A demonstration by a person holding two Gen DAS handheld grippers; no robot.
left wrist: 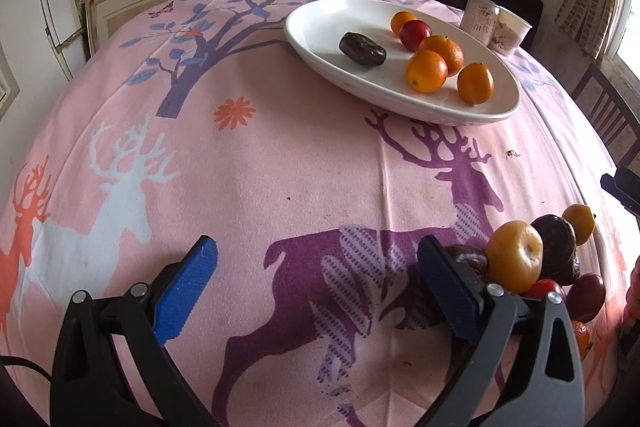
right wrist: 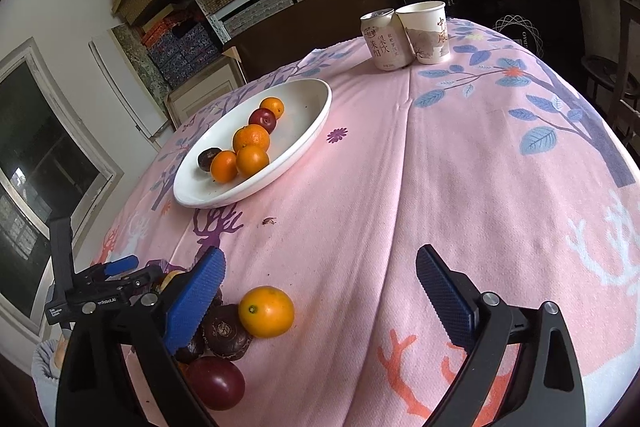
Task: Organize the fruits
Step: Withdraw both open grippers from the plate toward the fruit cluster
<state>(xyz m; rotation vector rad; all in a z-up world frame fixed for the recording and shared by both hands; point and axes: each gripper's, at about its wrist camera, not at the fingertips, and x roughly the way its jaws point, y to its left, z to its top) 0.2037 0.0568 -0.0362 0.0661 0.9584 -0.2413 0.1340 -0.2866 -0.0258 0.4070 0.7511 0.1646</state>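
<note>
Both the left claw (left wrist: 316, 283) and right claw (right wrist: 320, 291), spread wide and empty, are shown beside small, round, firm-skinned, roll-prone loose fruit (right wrist: 266, 311), best pinched across the middle.

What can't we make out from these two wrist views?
- Fruit pile: full count unknown; the right gripper's blue finger covers part in the right wrist view, the left gripper's finger in the left.
- Can print: too small to read.
- Person: a sleeve only, cut off at frame edge.
</note>
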